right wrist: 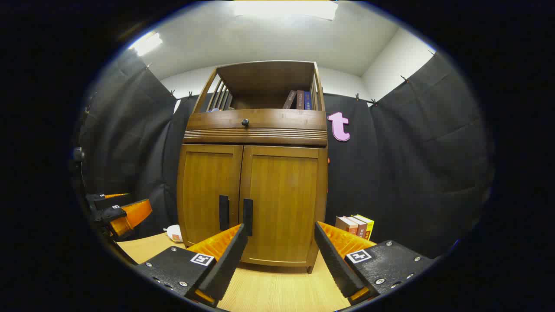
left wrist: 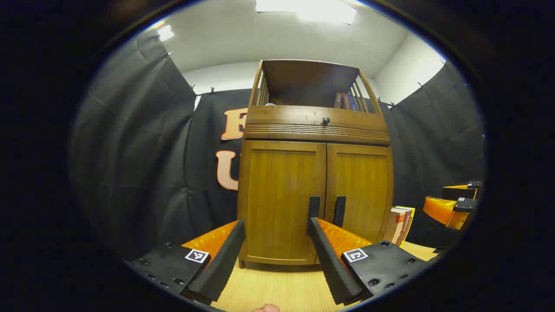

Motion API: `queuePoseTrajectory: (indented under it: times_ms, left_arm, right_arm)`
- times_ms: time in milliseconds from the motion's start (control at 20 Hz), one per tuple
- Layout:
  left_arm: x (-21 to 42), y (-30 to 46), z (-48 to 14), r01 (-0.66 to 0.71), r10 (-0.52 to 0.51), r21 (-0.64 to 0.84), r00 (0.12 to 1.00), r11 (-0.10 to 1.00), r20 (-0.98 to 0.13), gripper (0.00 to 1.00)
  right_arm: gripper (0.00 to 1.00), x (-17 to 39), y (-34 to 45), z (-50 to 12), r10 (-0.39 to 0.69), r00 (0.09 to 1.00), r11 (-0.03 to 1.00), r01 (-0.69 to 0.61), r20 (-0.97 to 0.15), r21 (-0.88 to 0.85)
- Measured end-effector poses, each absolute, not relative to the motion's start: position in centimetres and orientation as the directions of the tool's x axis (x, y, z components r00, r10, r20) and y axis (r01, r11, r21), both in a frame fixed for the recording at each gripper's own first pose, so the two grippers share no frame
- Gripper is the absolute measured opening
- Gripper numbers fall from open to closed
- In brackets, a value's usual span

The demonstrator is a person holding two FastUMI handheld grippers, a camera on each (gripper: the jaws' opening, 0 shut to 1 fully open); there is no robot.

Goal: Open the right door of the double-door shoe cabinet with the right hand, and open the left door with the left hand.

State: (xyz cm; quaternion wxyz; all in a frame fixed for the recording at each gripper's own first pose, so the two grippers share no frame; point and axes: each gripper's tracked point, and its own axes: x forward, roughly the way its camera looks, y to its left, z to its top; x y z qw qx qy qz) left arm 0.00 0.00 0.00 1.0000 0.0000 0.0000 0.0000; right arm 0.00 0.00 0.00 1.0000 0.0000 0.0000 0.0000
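Since both doors of the shoe cabinet (right wrist: 253,173) sit flush and closed, nothing of the task counts as done yet; both openings remain.

In the right gripper view, right gripper (right wrist: 279,249) at 6 o'clock, fingers spread wide and grasping nothing, aimed at the right door (right wrist: 282,203). Right door's dark handle (right wrist: 247,216) just above the tip of the finger at 7 o'clock, seemingly short of contact, though hard to judge from this angle. Left door (right wrist: 208,190) beside it at 9 o'clock of centre, its own handle (right wrist: 223,212) untouched.

In the left gripper view, left gripper (left wrist: 275,249) likewise released, fingers apart around empty air, pointed at the left door (left wrist: 279,199). Left door's handle (left wrist: 314,208) right above the tip of the finger at 5 o'clock. Other gripper visible far off at 3 o'clock, well apart from the cabinet.

Cabinet standing on a pale wooden floor (right wrist: 277,290), books (right wrist: 357,225) leaning beside it at 4 o'clock.

Left to do: close on each handle, right first by the task's wording, and swing each door outward.
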Motion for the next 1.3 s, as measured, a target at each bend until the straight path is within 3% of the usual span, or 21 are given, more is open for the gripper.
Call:
queuePoseTrajectory:
  times_ms: [50, 250, 300, 350, 1300]
  left_arm:
    - [0.0, -0.1, -0.1, 0.002, -0.002, 0.001, 1.0, 1.0, -0.006, 0.94]
    - [0.0, -0.2, 0.1, -0.002, 0.002, 0.028, 1.0, 1.0, -0.003, 0.96]
    - [-0.2, -0.2, 0.1, -0.002, 0.002, 0.034, 1.0, 0.999, 0.0, 0.96]
    - [-0.2, -0.2, 0.3, -0.003, 0.003, 0.036, 1.0, 0.999, 0.002, 0.95]
    - [0.2, -0.1, 1.3, 0.003, -0.004, 0.039, 0.999, 0.999, 0.04, 0.94]
  right_arm:
    - [0.95, -0.1, -0.2, -0.1, -0.005, 1.0, 1.0, 0.005, 0.0, 0.002]
    - [0.95, -0.5, -1.2, -0.3, -0.027, 1.0, 1.0, 0.027, -0.003, 0.005]
    - [0.99, -0.5, -1.3, -0.3, -0.031, 1.0, 1.0, 0.031, 0.002, 0.003]
    - [0.95, -0.5, -1.6, -0.2, -0.036, 0.999, 0.999, 0.036, 0.004, 0.002]
    - [0.95, 0.2, -1.3, 0.1, -0.049, 0.999, 0.999, 0.049, 0.008, 0.014]
